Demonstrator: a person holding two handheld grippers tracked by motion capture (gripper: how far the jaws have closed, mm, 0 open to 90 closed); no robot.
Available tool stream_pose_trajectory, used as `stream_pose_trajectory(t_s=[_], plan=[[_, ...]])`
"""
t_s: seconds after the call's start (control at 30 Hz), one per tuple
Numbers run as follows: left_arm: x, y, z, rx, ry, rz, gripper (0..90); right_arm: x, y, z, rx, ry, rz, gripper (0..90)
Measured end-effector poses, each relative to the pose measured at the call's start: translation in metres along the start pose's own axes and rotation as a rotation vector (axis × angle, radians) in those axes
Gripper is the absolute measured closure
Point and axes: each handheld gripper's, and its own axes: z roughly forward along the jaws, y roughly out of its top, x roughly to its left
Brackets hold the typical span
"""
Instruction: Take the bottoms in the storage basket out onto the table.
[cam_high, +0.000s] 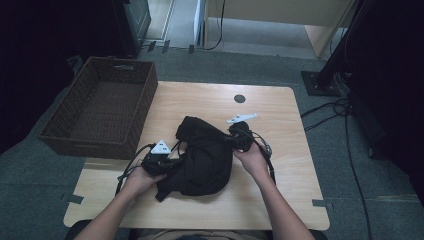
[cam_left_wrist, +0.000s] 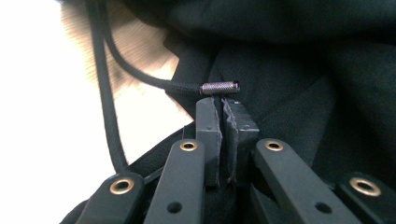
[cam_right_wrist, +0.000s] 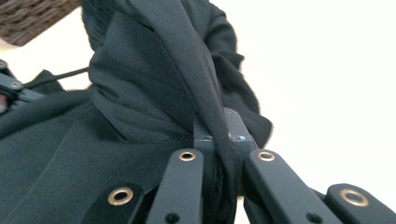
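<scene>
Left gripper view: left gripper (cam_left_wrist: 223, 109) jaws pressed together on a thin fold of the black garment (cam_left_wrist: 299, 56). A black drawcord (cam_left_wrist: 140, 74) with a metal tip (cam_left_wrist: 219, 87) lies just above the jaw ends; whether the tip touches them cannot be told. Right gripper view: right gripper (cam_right_wrist: 223, 133) jaws clamped on a raised ridge of the same fabric, which rises up and away from the pads.

High view: left gripper (cam_high: 161, 159) at the garment's left edge, right gripper (cam_high: 243, 136) at its upper right edge, each held by a hand (cam_high: 141, 178). Garment (cam_high: 205, 157) lies bunched at the middle of the wooden table (cam_high: 280, 200). Brown wicker basket (cam_high: 100, 107) stands at the table's far left corner, apart from the garment.
</scene>
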Motion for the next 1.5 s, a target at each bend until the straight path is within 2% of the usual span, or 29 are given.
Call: stream_pose_trajectory(t_s=[0.1, 0.17, 0.27, 0.33, 0.5, 0.6, 0.67, 0.77, 0.83, 0.87, 0.93, 1.0, 1.03, 1.13, 1.2, 1.27, 1.33, 1.43, 1.5], plan=[[0.0, 0.0, -0.001, 0.005, 0.012, 0.008, 86.5, -0.015, -0.007, -0.011, -0.02, -0.03, 0.042, 87.5], [0.001, 0.0, -0.002, 0.021, 0.044, 0.023, 87.5, -0.025, -0.012, -0.016, -0.028, -0.064, 0.052, 87.5], [0.006, -0.001, -0.004, 0.018, 0.051, -0.007, 87.8, -0.042, -0.02, -0.023, -0.03, -0.102, 0.086, 87.4], [0.008, -0.002, -0.006, 0.02, 0.059, -0.012, 87.8, -0.053, -0.026, -0.026, -0.026, -0.12, 0.117, 87.5], [0.01, -0.004, -0.009, 0.023, 0.069, -0.037, 87.7, -0.076, -0.043, -0.026, -0.008, -0.176, 0.175, 87.5], [0.013, -0.004, -0.01, 0.02, 0.065, -0.057, 87.0, -0.084, -0.053, -0.017, 0.032, -0.2, 0.189, 87.3], [0.014, -0.004, -0.011, 0.012, 0.057, -0.081, 82.4, -0.086, -0.059, -0.014, 0.029, -0.194, 0.205, 86.4], [0.014, -0.001, -0.015, -0.025, 0.031, -0.121, 74.0, -0.086, -0.06, -0.016, 0.016, -0.186, 0.214, 77.7], [0.012, 0.005, -0.02, -0.043, 0.022, -0.125, 66.2, -0.084, -0.057, -0.024, -0.012, -0.18, 0.209, 69.6], [0.01, 0.009, -0.022, -0.062, 0.017, -0.117, 65.4, -0.083, -0.055, -0.028, -0.022, -0.178, 0.21, 68.1], [0.003, 0.018, -0.027, -0.088, 0.018, -0.093, 58.2, -0.082, -0.051, -0.041, -0.076, -0.166, 0.215, 63.1], [-0.004, 0.028, -0.029, -0.11, 0.004, -0.064, 56.4, -0.078, -0.044, -0.053, -0.119, -0.168, 0.203, 59.4], [-0.006, 0.031, -0.027, -0.107, 0.001, -0.058, 54.2, -0.074, -0.039, -0.059, -0.147, -0.16, 0.194, 59.0], [-0.011, 0.038, -0.014, -0.089, -0.011, -0.052, 53.5, -0.061, -0.027, -0.063, -0.16, -0.129, 0.152, 60.5], [-0.012, 0.041, -0.003, -0.062, -0.016, -0.043, 54.0, -0.051, -0.022, -0.053, -0.128, -0.085, 0.131, 66.0], [-0.013, 0.042, 0.007, -0.051, -0.023, -0.043, 54.9, -0.046, -0.021, -0.04, -0.096, -0.07, 0.111, 66.8], [-0.013, 0.041, 0.015, -0.033, -0.029, -0.039, 55.0, -0.042, -0.021, -0.021, -0.054, -0.084, 0.086, 66.8], [-0.011, 0.039, 0.021, -0.022, -0.03, -0.03, 56.2, -0.042, -0.023, 0.0, -0.022, -0.108, 0.067, 68.6], [-0.01, 0.037, 0.023, -0.02, -0.034, -0.037, 58.1, -0.046, -0.025, 0.01, -0.008, -0.13, 0.073, 71.0]])
